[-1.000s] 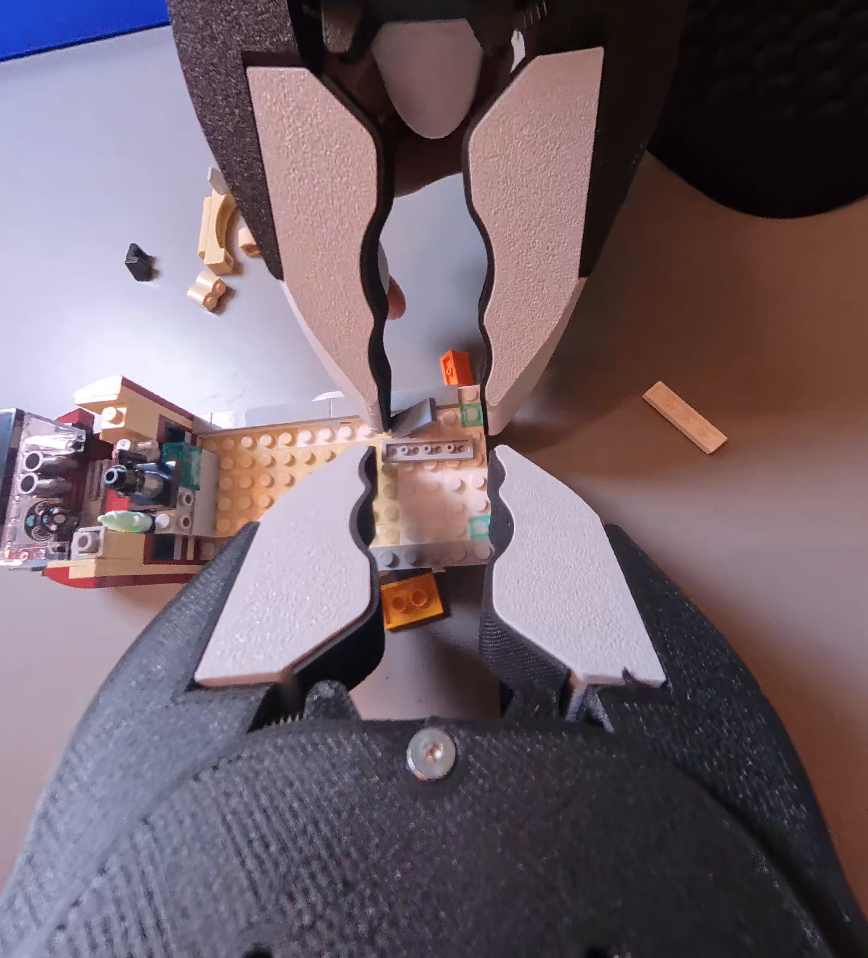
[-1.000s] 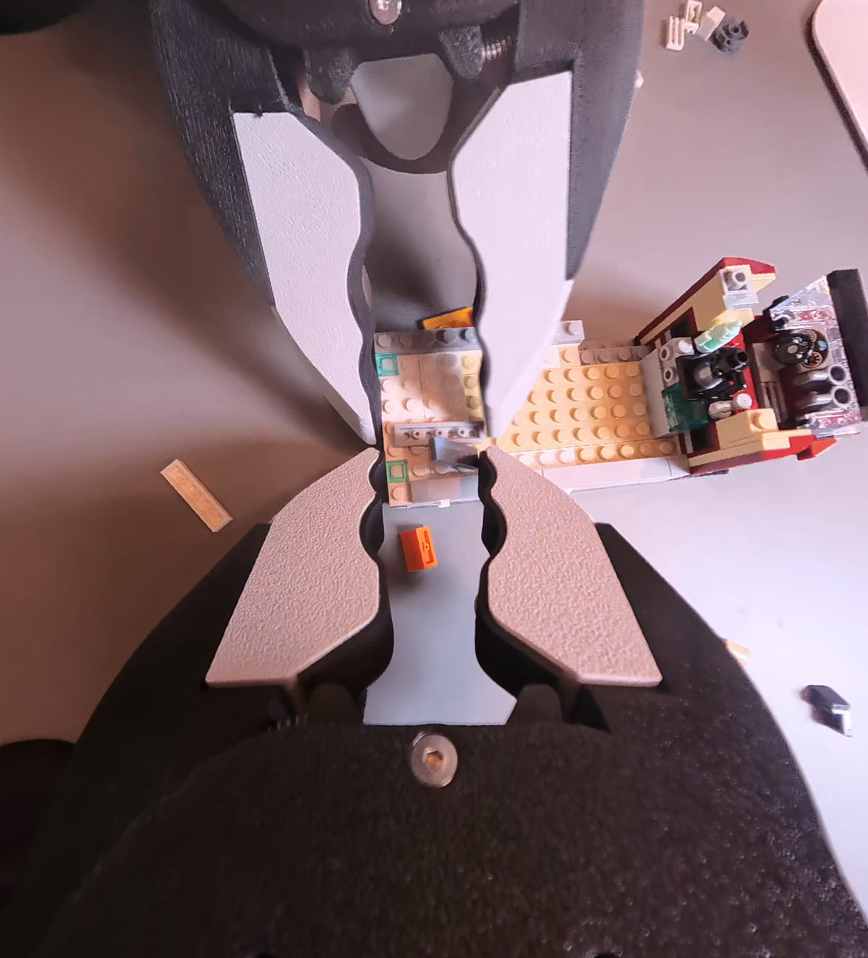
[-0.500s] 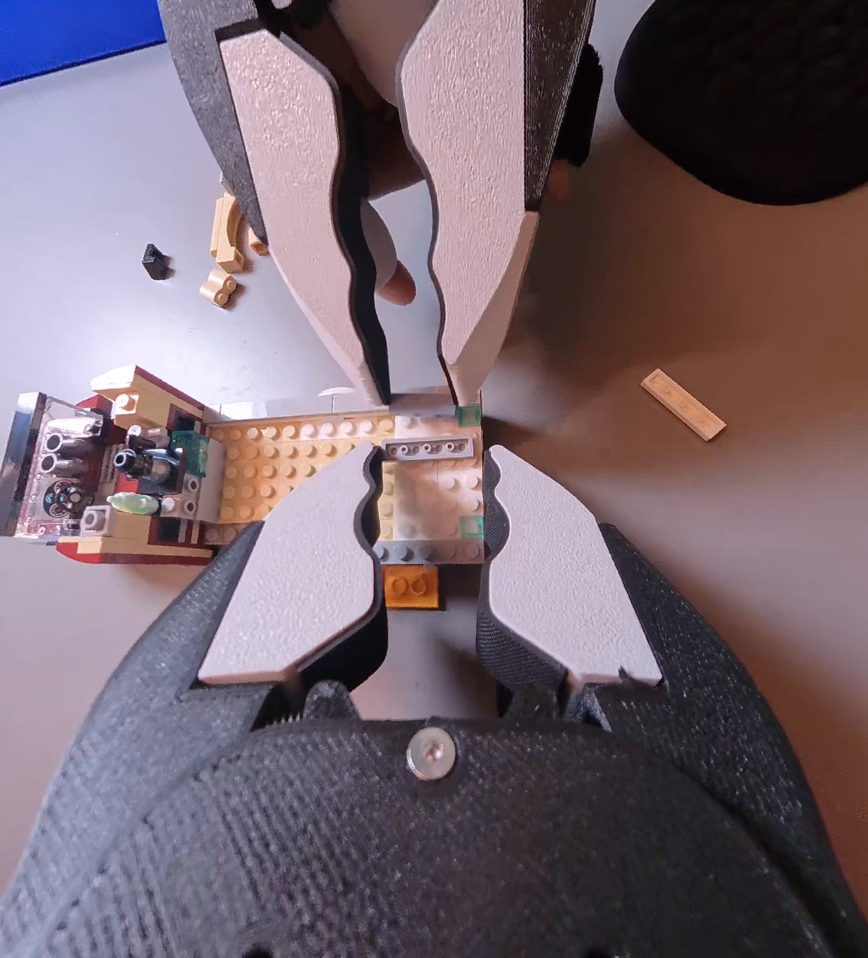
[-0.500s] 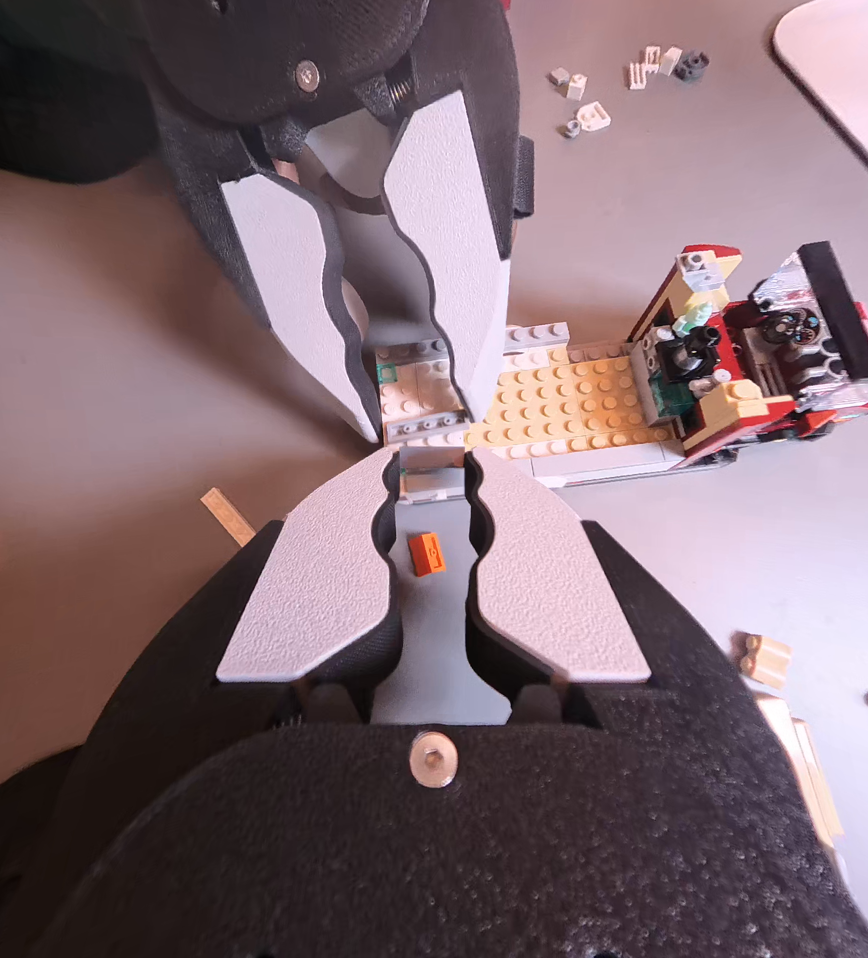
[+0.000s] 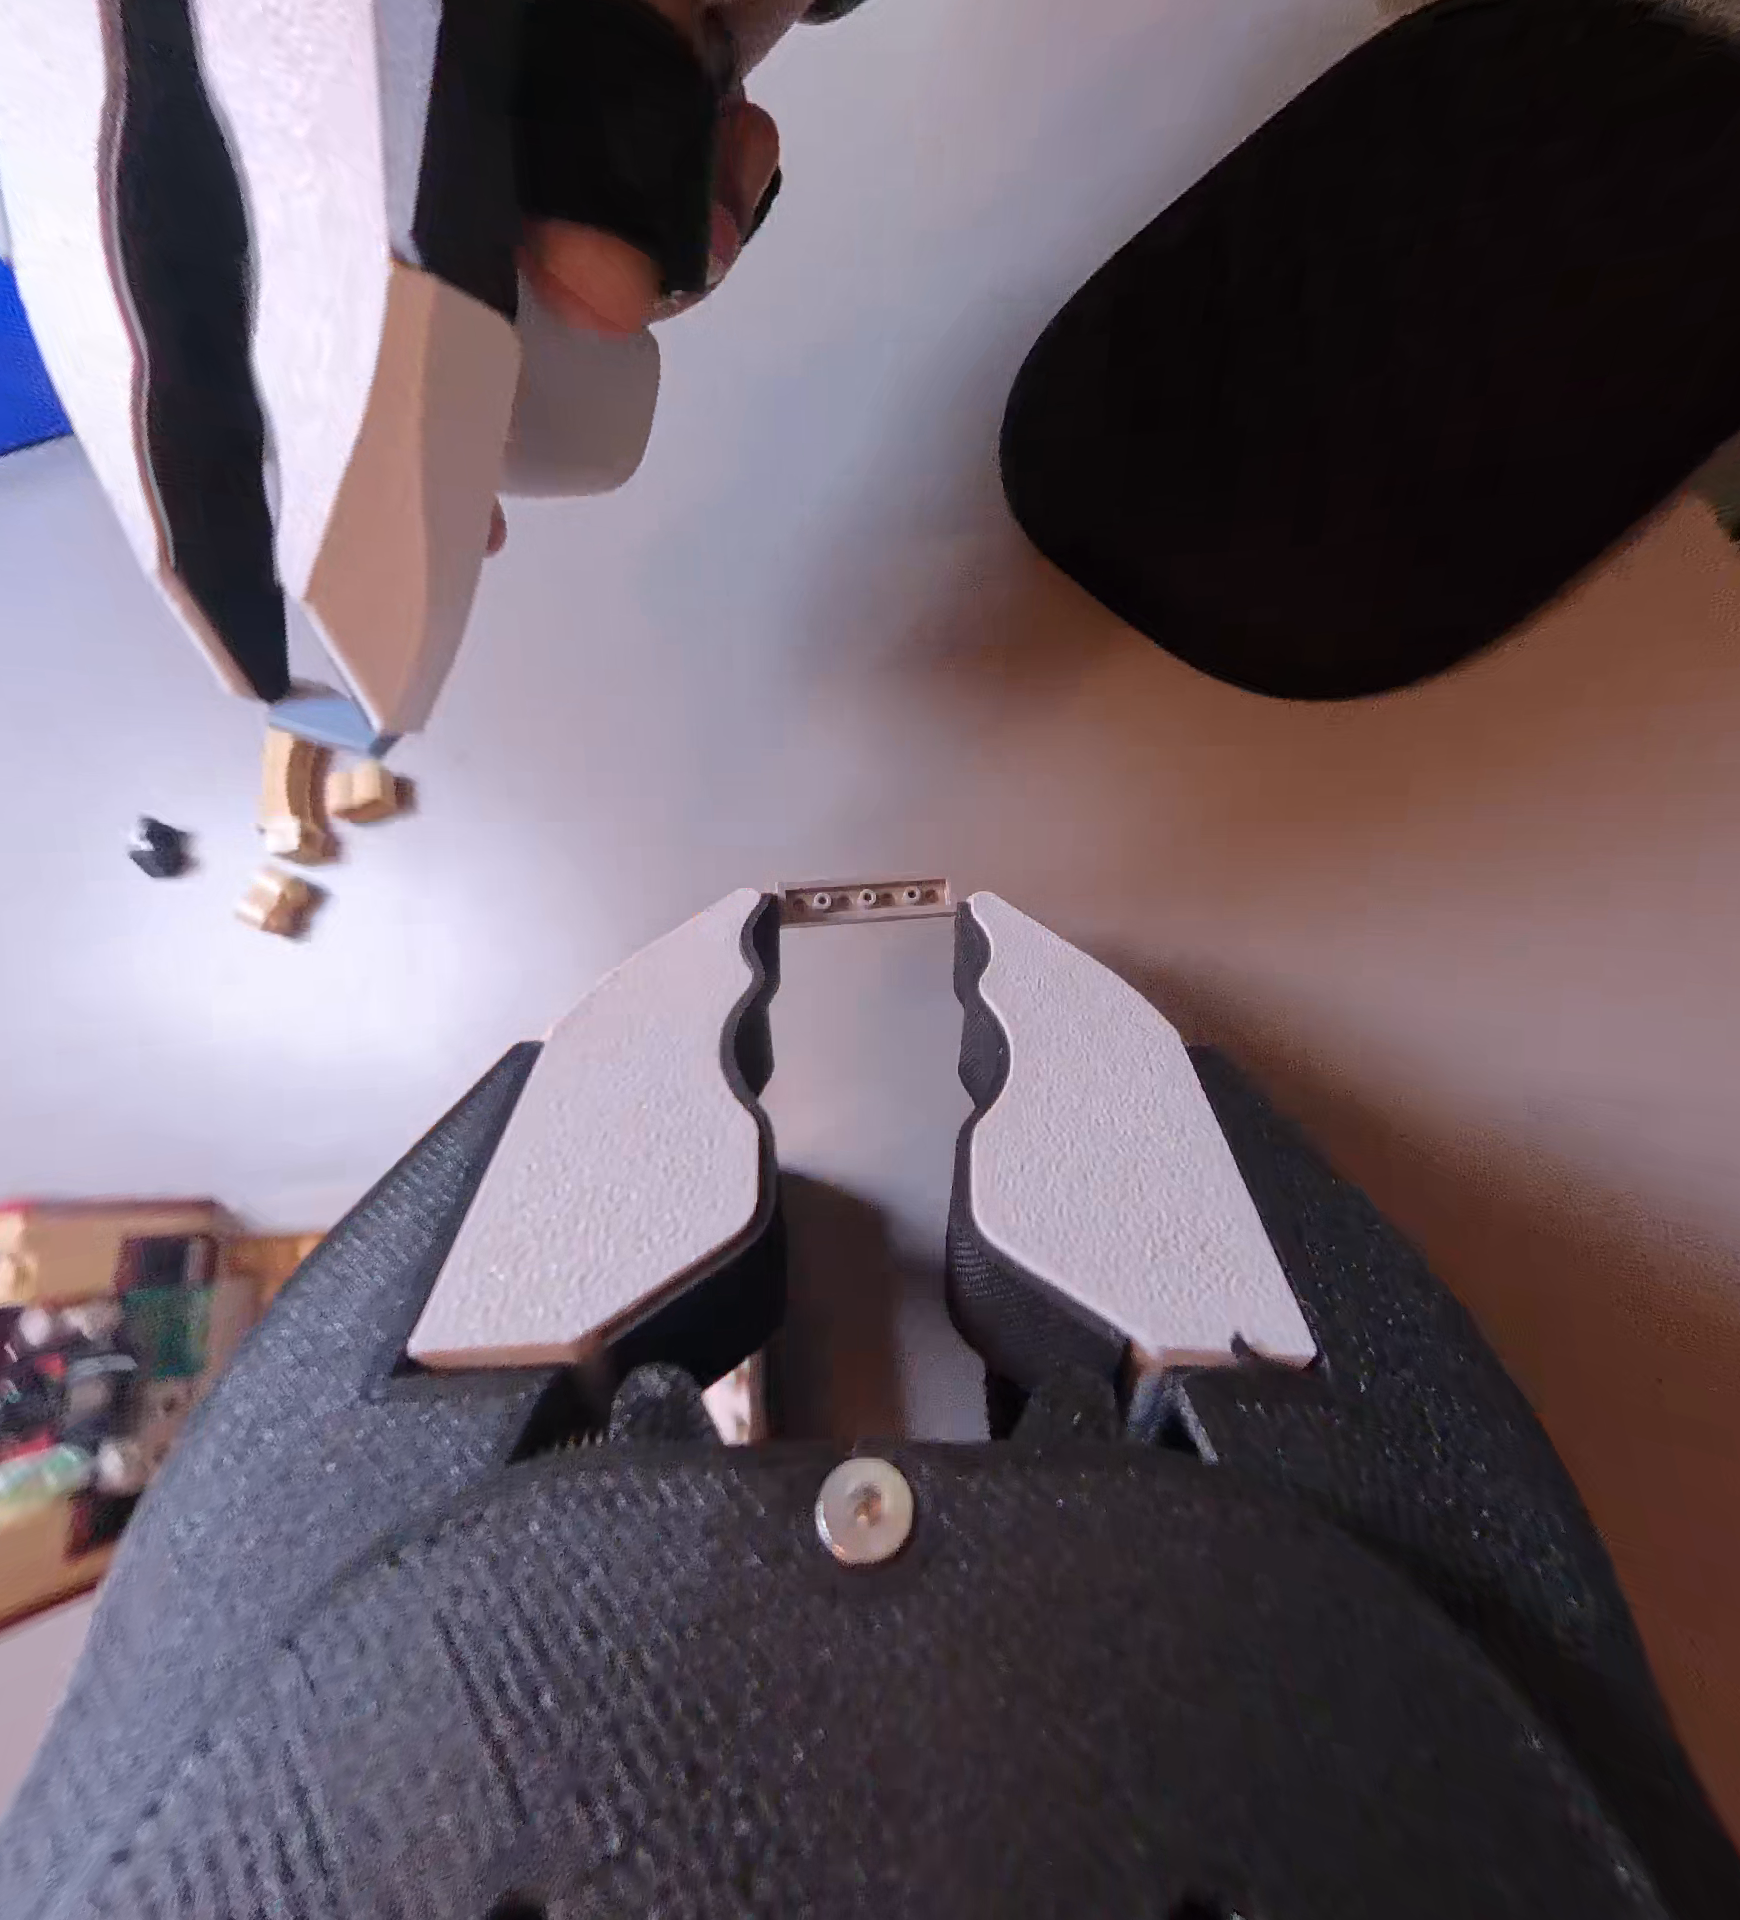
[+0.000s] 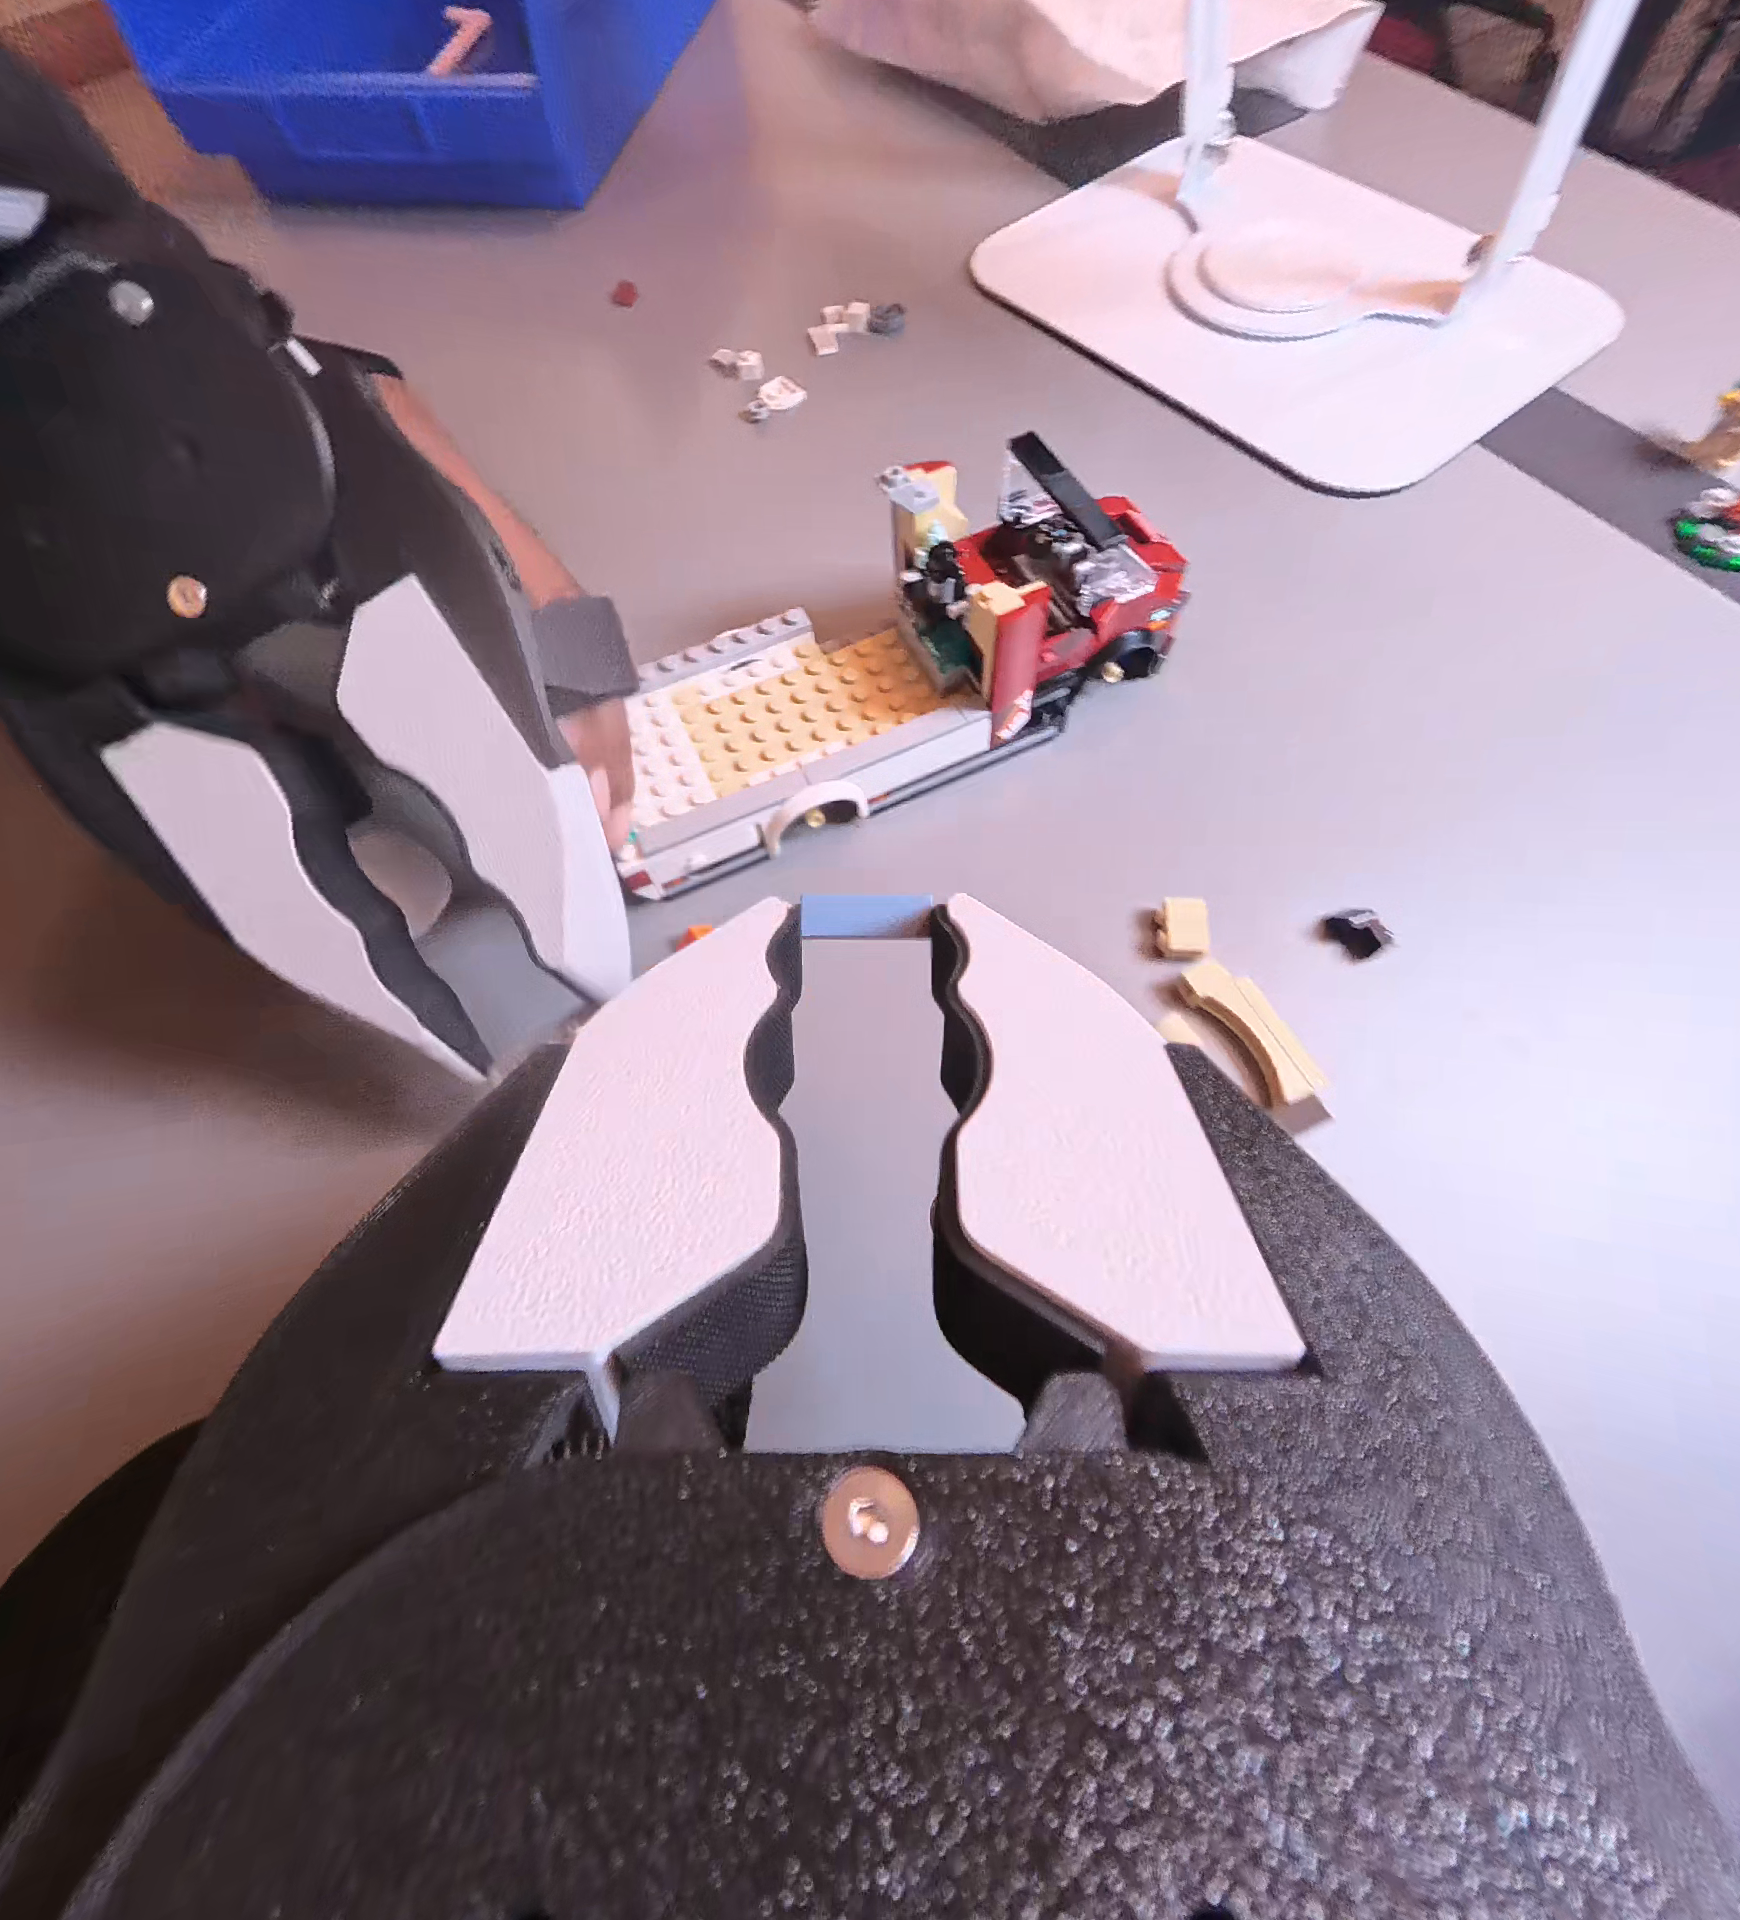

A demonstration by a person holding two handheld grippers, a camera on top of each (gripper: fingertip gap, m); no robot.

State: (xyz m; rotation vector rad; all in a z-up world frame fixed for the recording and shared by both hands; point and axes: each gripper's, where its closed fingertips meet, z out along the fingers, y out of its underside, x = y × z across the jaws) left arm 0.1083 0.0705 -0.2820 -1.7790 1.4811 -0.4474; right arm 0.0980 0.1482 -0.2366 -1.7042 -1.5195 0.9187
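Grey narrow plate (image 5: 867, 900) spans the left gripper (image 5: 867, 914) jaws, clamped end to end at the tips; right gripper (image 6: 867, 920) pinches a blue-grey piece (image 6: 867, 916); keep both squeezes steady, level above the table (image 5: 1261, 935)

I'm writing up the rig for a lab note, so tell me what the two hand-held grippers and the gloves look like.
Each hand-held gripper, left and right, has a black, rough-textured printed body with a silver screw at its centre. The fingers are flat pale grey plates with a grainy face, and black pads with wavy inner edges. The hand behind the right one wears a black fingerless glove.
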